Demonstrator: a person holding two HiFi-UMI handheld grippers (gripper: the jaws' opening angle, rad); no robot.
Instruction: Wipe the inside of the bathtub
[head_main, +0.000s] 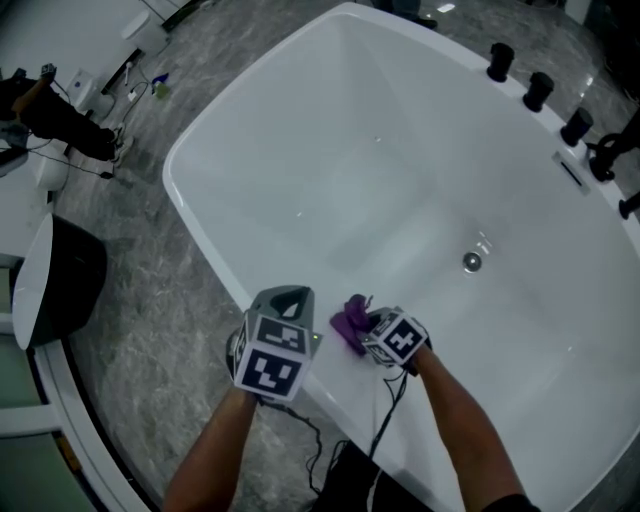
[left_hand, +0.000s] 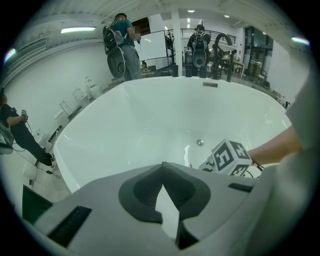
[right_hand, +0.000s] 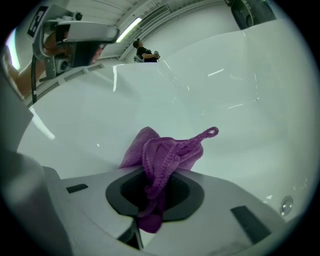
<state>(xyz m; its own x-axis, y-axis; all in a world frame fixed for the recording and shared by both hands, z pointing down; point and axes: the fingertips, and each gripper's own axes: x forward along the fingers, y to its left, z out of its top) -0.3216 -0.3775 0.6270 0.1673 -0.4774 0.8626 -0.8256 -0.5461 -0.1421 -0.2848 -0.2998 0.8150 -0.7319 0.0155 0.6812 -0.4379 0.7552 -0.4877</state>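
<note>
floor (head_main: 150, 285): grey marble (veined) | walls (left_hand: 45, 75): white | light (left_hand: 78, 30): ceiling strips

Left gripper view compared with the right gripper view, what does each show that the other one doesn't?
Only the left gripper view shows the left gripper shut and empty, the marker cube on the other gripper, the forearm behind it, and a person with a backpack standing beyond the bathtub. Only the right gripper view shows the purple cloth clamped in the right gripper. Both show the bathtub's white inside.
</note>
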